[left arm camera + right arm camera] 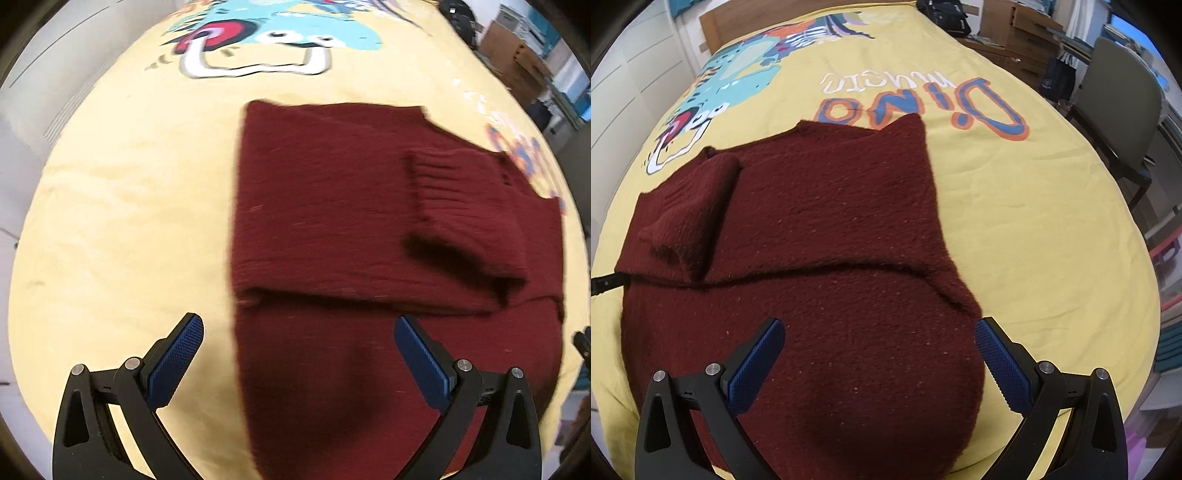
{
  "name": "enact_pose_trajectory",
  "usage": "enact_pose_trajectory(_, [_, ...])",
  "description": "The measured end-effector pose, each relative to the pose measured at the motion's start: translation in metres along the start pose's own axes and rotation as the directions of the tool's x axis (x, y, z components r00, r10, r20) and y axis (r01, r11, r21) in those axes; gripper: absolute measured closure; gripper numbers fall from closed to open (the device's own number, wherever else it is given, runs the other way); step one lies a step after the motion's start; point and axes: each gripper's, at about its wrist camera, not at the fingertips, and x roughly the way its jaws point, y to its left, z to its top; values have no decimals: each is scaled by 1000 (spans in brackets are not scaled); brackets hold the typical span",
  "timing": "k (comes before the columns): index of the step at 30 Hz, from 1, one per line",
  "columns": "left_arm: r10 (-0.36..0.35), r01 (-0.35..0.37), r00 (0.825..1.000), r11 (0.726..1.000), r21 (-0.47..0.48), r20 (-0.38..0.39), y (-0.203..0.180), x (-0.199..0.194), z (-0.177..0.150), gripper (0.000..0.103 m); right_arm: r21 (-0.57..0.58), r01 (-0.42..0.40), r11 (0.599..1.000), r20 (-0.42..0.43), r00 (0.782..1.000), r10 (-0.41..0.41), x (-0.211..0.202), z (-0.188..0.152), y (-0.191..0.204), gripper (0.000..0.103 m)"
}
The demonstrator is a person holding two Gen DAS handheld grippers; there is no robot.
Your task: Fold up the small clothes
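A dark red knit sweater (332, 206) lies flat on a yellow dinosaur-print bedspread (129, 221), with both sleeves folded in across its body; one ribbed cuff (454, 206) lies on top. It also shows in the right wrist view (831, 221), with the cuff (687, 206) at its left. My left gripper (298, 334) is open and empty above the sweater's near left edge. My right gripper (880, 338) is open and empty above the sweater's near right part. The tip of the left gripper (604, 283) shows at the left edge of the right wrist view.
The bedspread (1015, 240) covers a bed with a wooden headboard (746, 18). A grey chair (1119, 110) stands to the right of the bed. A black bag (945, 14) lies at the far end. Boxes and shelves (528, 55) stand beyond the bed.
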Motion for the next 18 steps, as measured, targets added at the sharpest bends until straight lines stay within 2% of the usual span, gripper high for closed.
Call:
enact_pose_trajectory(6, [-16,16,1000,998,-55,0,23,17,-3,3,-25,14,1000,-19,1000,-14,5,-1,8,1])
enact_pose_trajectory(8, [-13,13,1000,998,-63,0,27,23,-2,12,-29,19,999,-26,999,-20,8,-1,10,1])
enact_pose_trajectory(9, [-10,10,1000,998,-61,-3,29,28,0,23,-31,23,999,-30,999,-24,9,-1,12,1])
enact_pose_trajectory(10, [-8,8,1000,998,-59,-8,30,31,1,28,-34,25,999,-32,999,-26,10,-1,13,1])
enact_pose_trajectory(18, [-32,31,999,999,27,34,29,37,11,28,-87,28,996,-35,999,-31,16,10,39,1])
